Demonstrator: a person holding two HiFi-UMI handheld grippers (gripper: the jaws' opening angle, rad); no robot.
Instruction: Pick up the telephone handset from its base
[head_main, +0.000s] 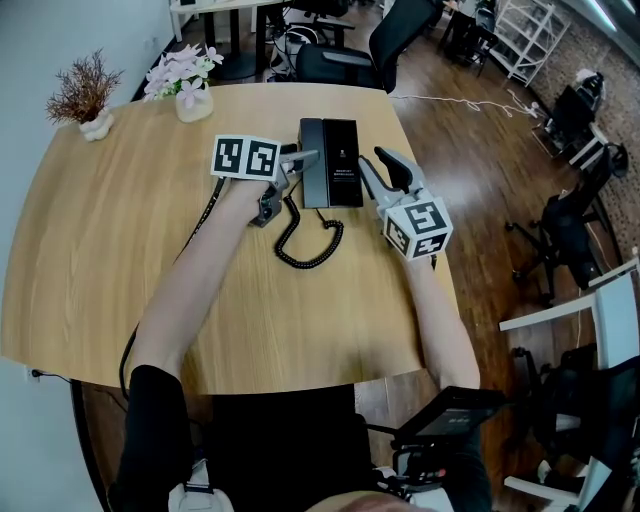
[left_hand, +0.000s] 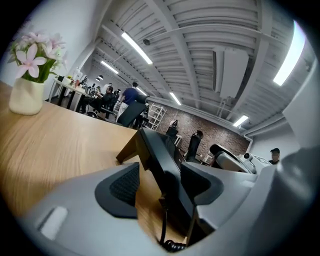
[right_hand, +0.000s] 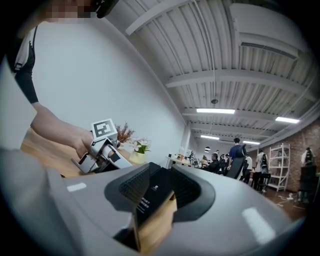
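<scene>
Well, with left gripper and right gripper both open flanking the telephone, a pinch catching its base would drag everything.

In the left gripper view, the near end of the black desk telephone goes behind the right pad of the left tool, so contact there cannot be told. Its black coiled cord is cut off by the bottom edge. In the right gripper view, the right tool hides all but one corner of the telephone, and the white print there is too blurred to read. In the head view, the left tool's tips overlap the left side of the black handset.
</scene>
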